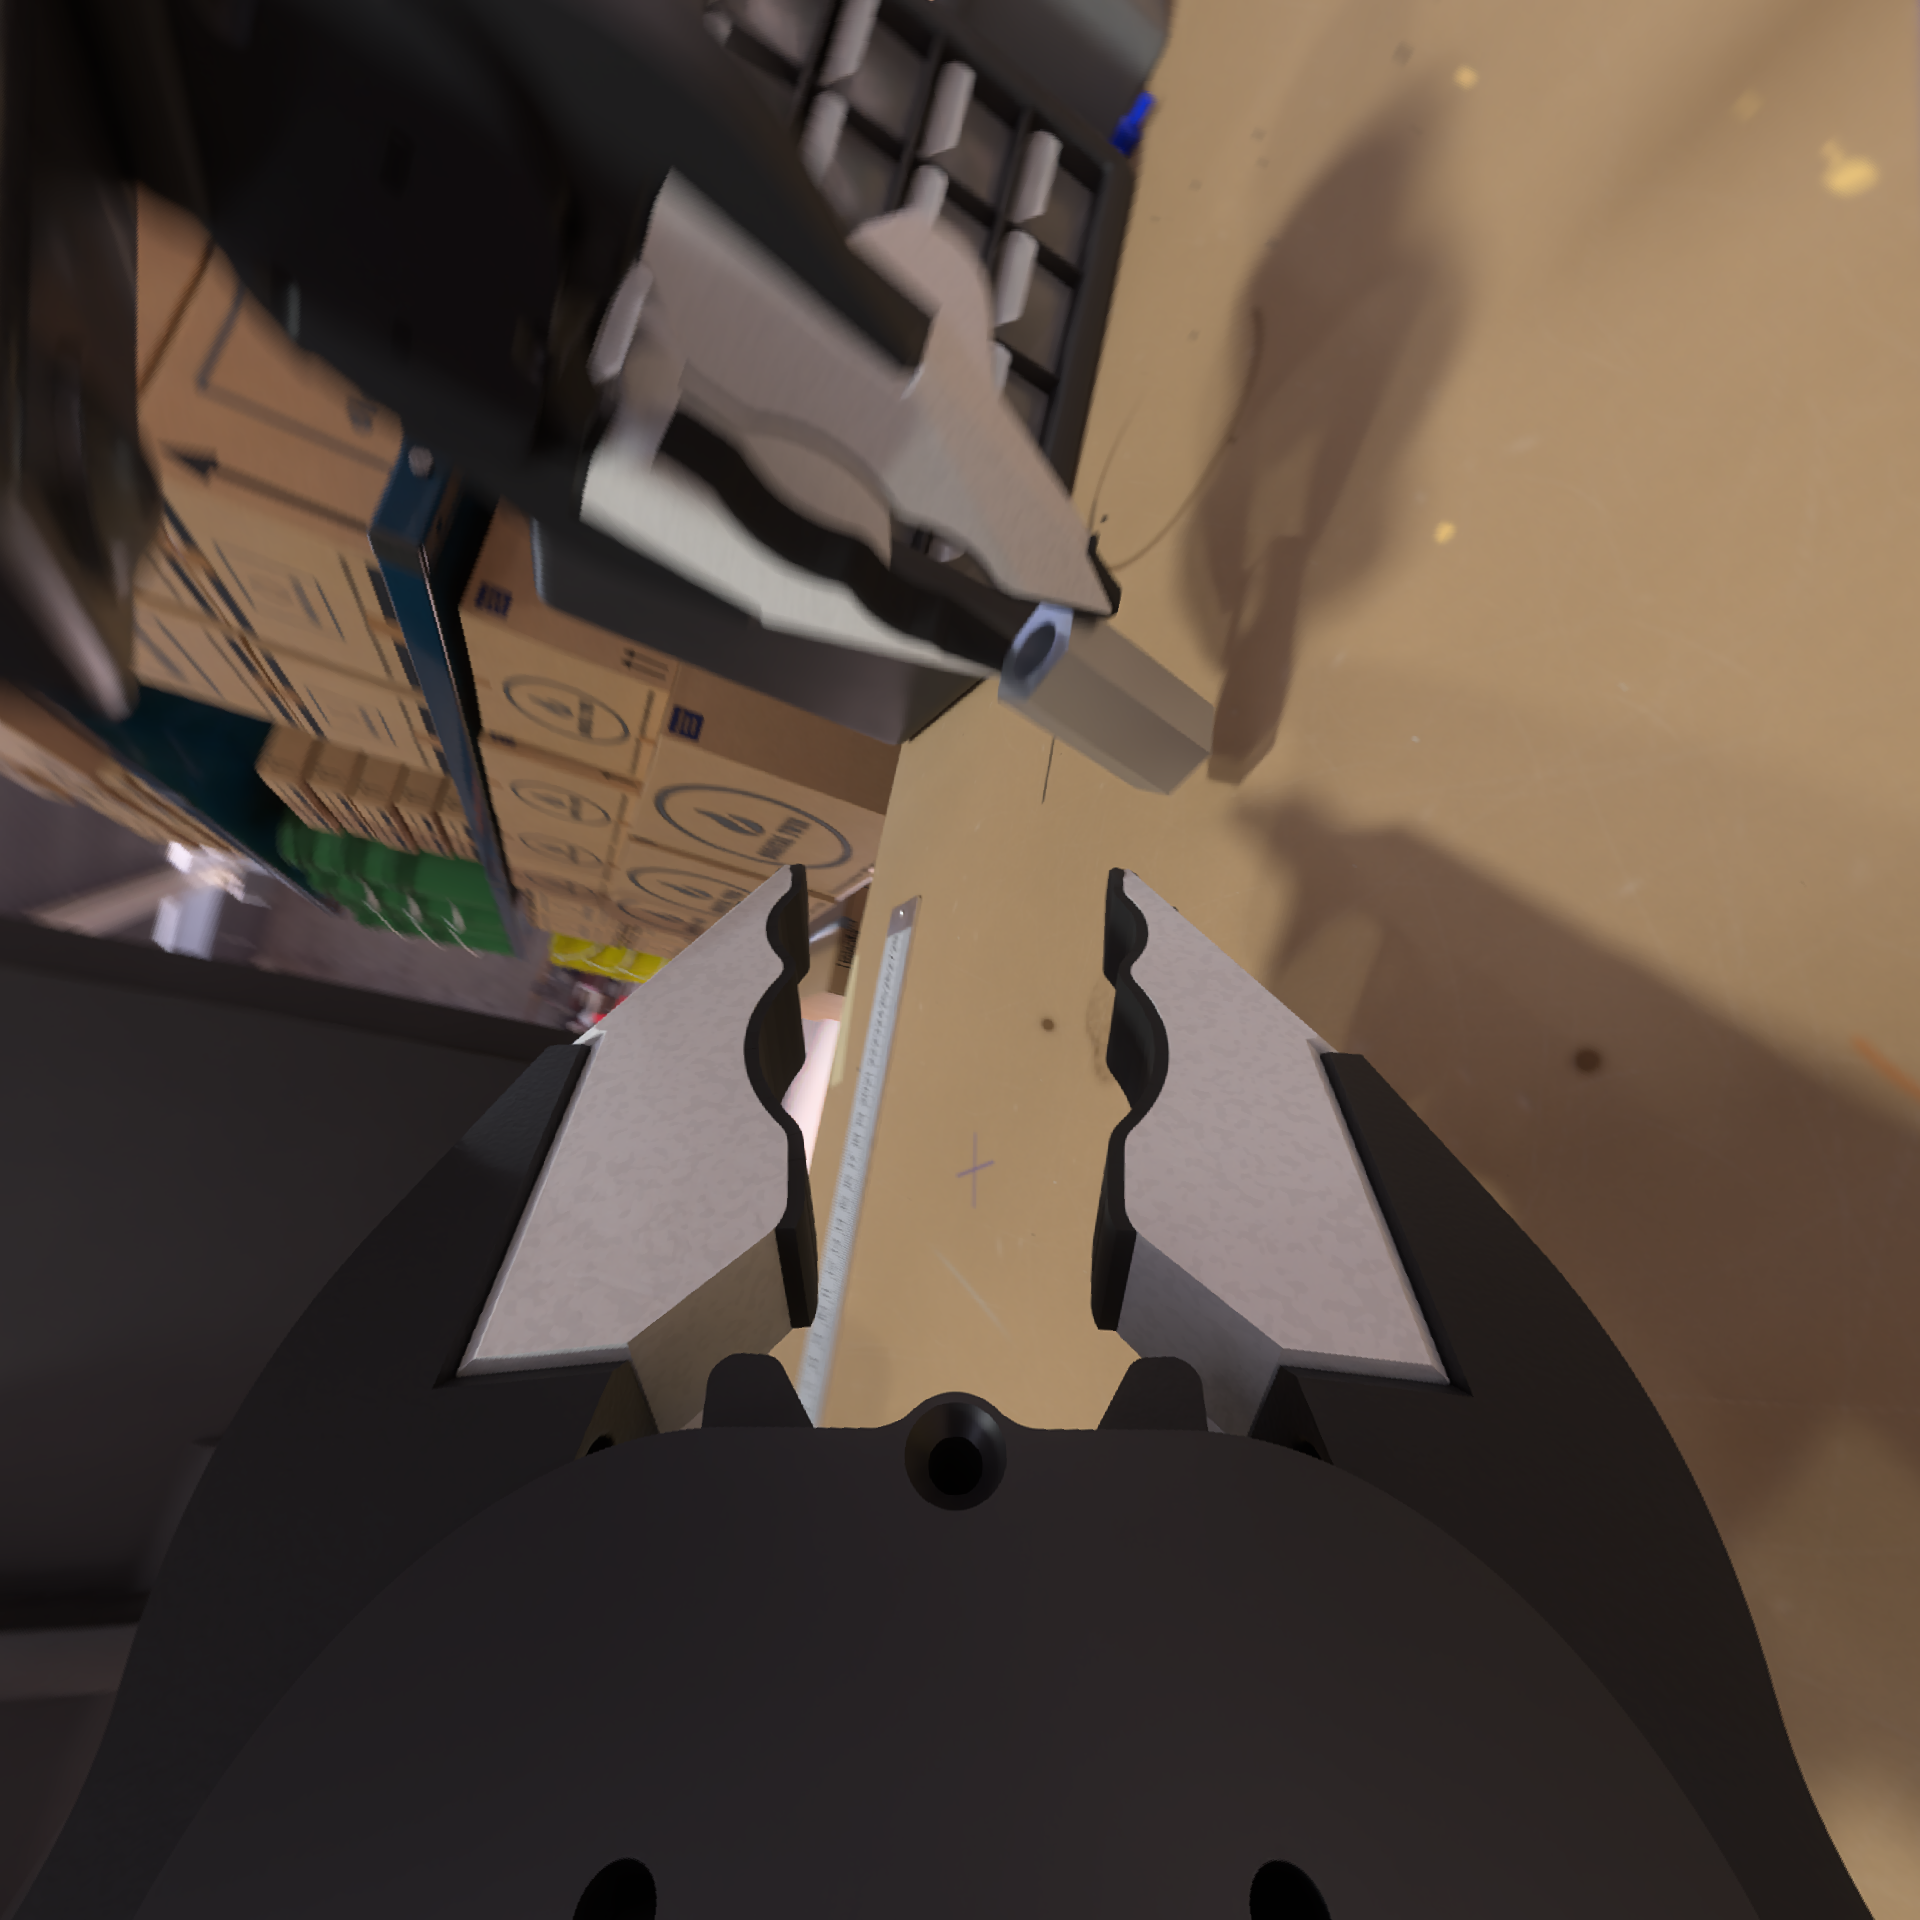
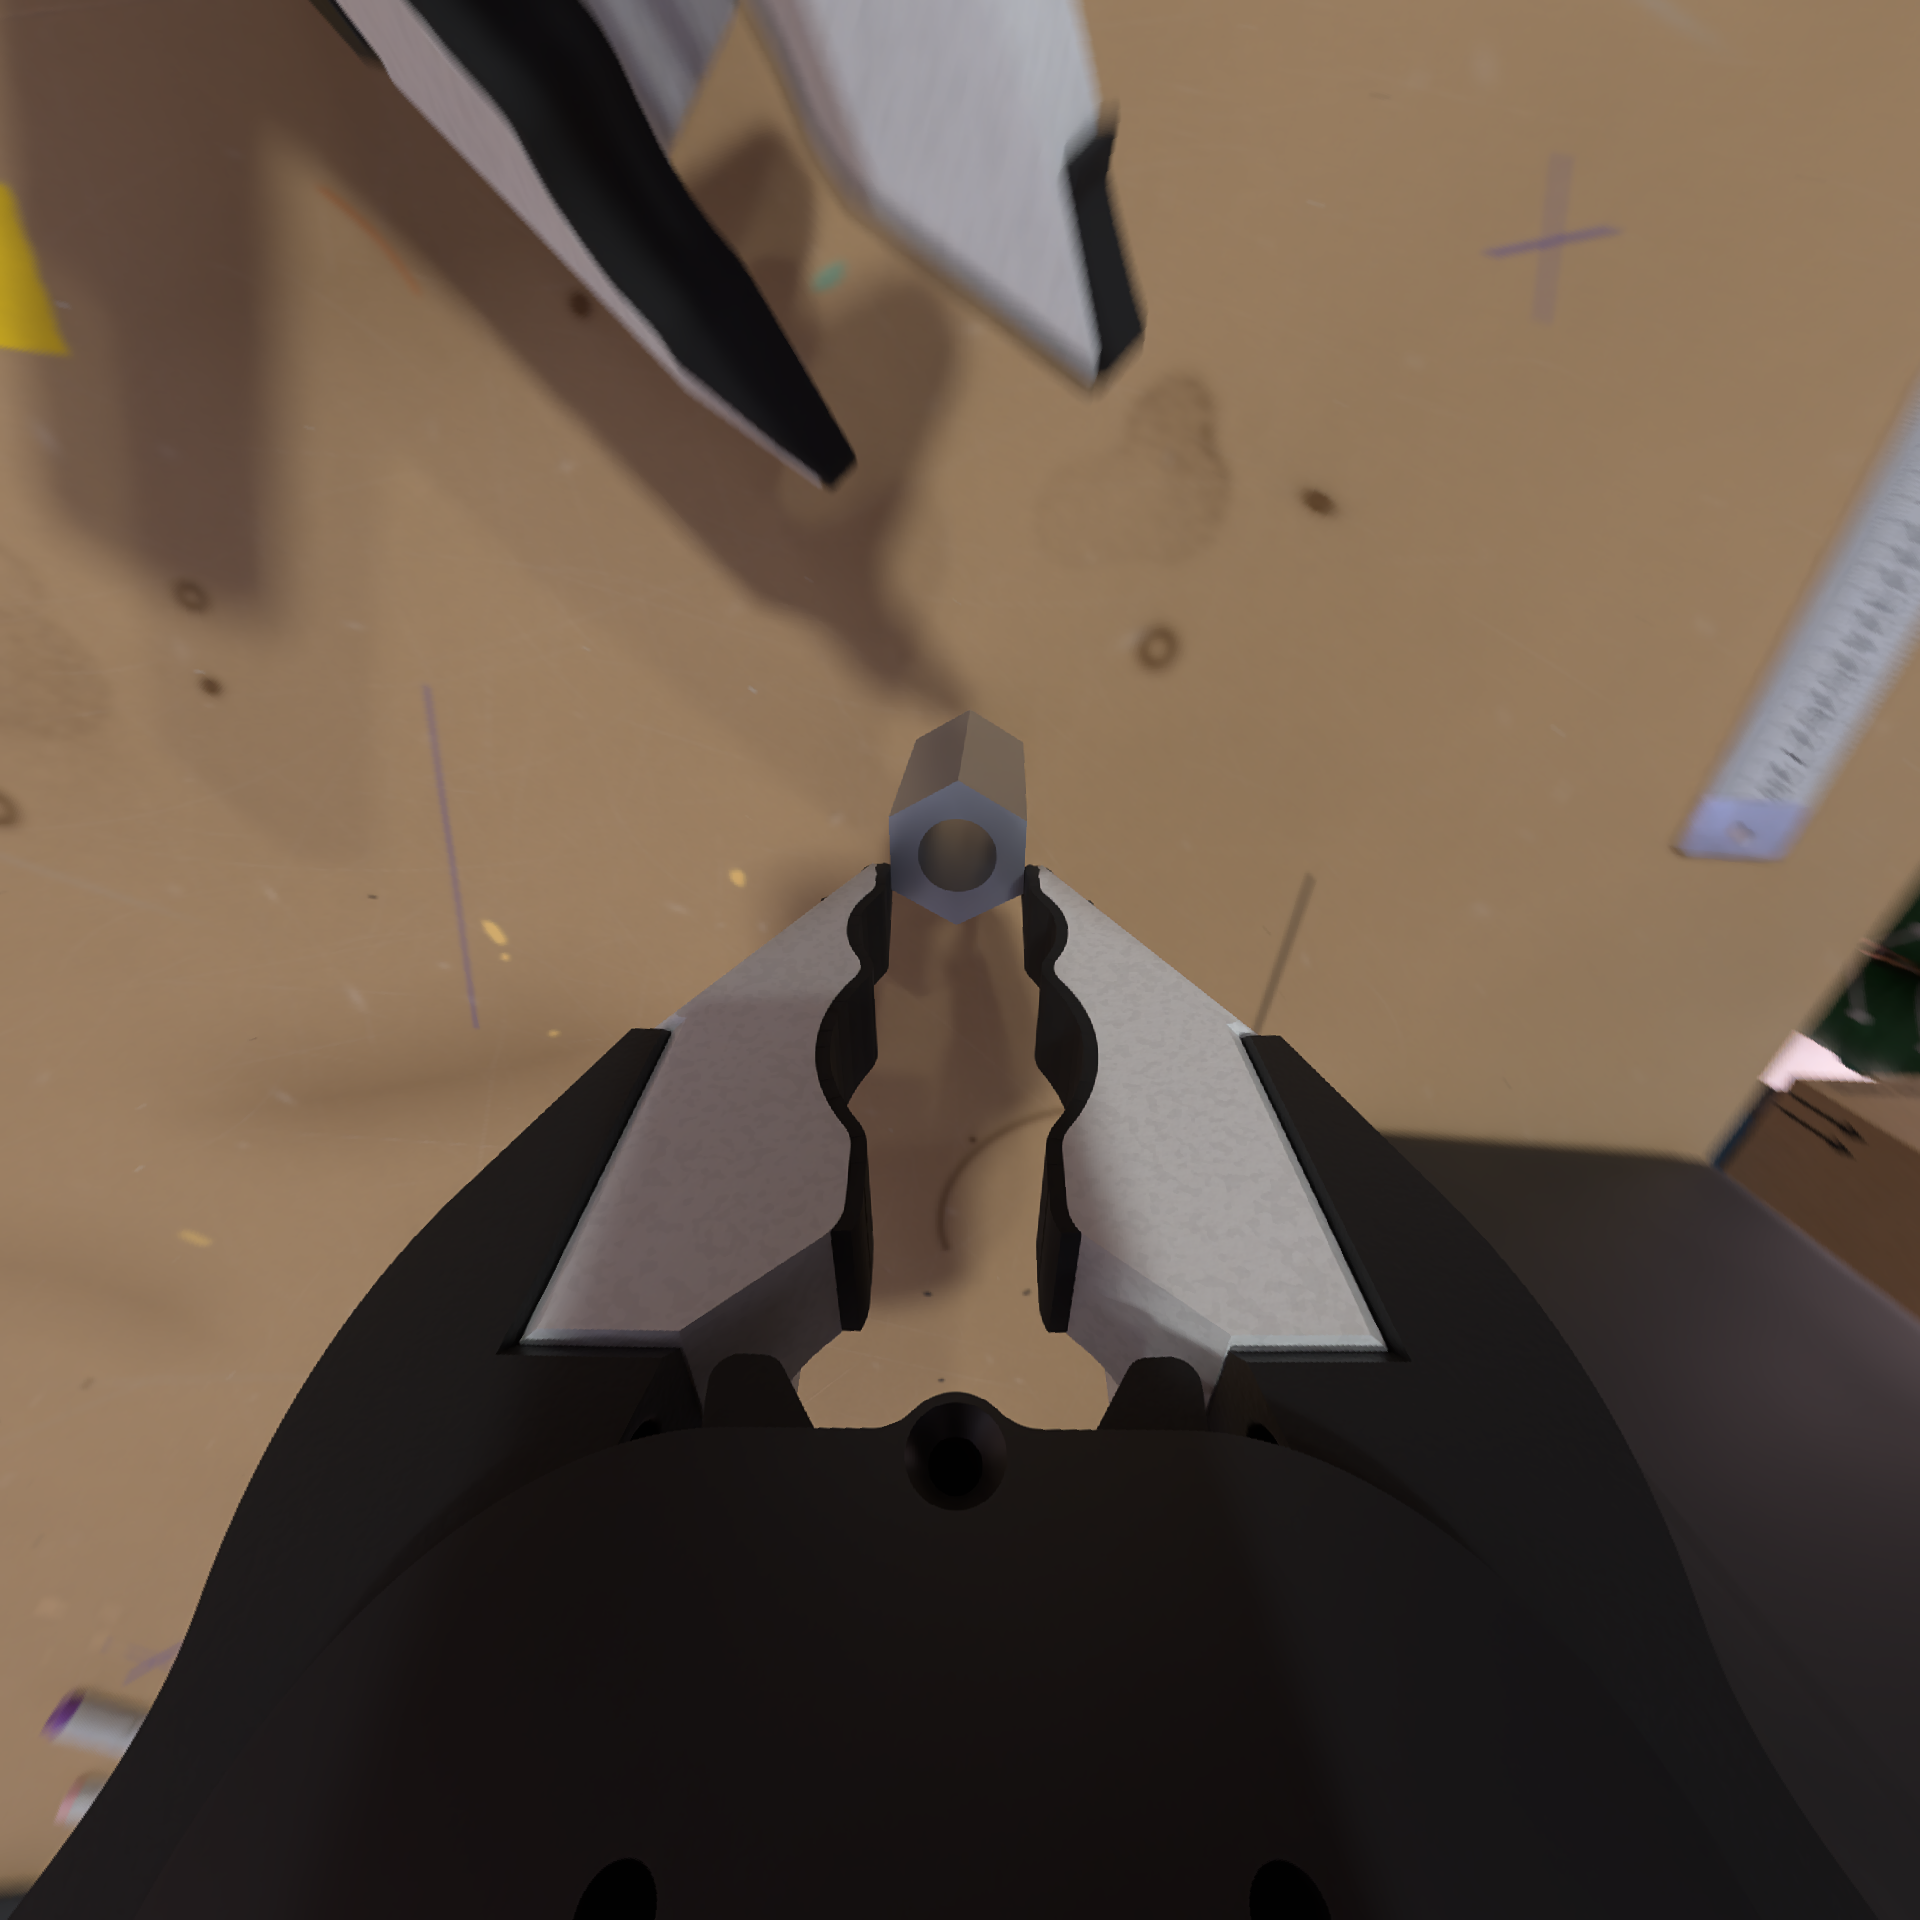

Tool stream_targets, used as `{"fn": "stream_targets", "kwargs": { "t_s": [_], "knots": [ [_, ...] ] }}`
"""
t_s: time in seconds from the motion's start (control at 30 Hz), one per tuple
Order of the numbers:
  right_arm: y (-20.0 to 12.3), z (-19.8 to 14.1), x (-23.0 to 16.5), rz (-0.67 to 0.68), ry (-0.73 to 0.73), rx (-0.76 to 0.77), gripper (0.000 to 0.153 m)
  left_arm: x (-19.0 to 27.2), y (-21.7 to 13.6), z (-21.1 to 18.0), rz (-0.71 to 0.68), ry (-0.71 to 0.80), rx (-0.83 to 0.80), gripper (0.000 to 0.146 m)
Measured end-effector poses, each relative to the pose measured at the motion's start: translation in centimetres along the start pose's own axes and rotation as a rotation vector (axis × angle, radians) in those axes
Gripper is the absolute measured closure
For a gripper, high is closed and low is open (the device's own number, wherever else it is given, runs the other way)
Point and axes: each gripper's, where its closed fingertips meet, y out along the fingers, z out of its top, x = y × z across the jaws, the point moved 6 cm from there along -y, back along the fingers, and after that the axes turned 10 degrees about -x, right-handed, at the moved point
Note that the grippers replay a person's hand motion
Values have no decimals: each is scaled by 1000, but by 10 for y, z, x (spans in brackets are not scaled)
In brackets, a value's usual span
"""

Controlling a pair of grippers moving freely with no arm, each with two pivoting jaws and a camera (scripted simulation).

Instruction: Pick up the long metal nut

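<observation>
The long metal nut is a grey hexagonal tube with a round bore. My right gripper is shut on its near end, pinching it between the very fingertips, and the nut points away toward the wooden table. In the left wrist view the right gripper comes in from the upper left with the nut sticking out of its tips. My left gripper is open and empty, just short of the nut. It also shows at the top of the right wrist view.
A steel ruler lies along the table edge and also shows in the right wrist view. A black compartment tray stands behind the right gripper. Cardboard boxes are stacked beyond the edge. Small metal cylinders lie at lower left.
</observation>
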Motion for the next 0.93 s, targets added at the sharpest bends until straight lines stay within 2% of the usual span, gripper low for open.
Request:
{"fn": "stream_targets", "kwargs": {
  "t_s": [0.07,0.2,0.37,0.5,0.7,0.93],
  "knots": [
    [-10,-13,1,-97,58,37,128,-9,-1,-7,-13,-115,-11,94],
    [-23,-35,-6,-344,139,104,128,-14,1,-11,-84,-294,19,95],
    [-61,-57,-19,-618,234,223,128,-15,1,-6,-204,-470,108,83],
    [-126,-90,-18,-759,317,250,128,-12,3,-5,-227,-492,108,82],
    [-240,-141,-14,-981,342,106,128,-5,8,-5,-270,-487,81,83],
    [-360,-177,-13,-1197,365,-78,128,-5,9,-5,-313,-544,90,86]
  ]
}}
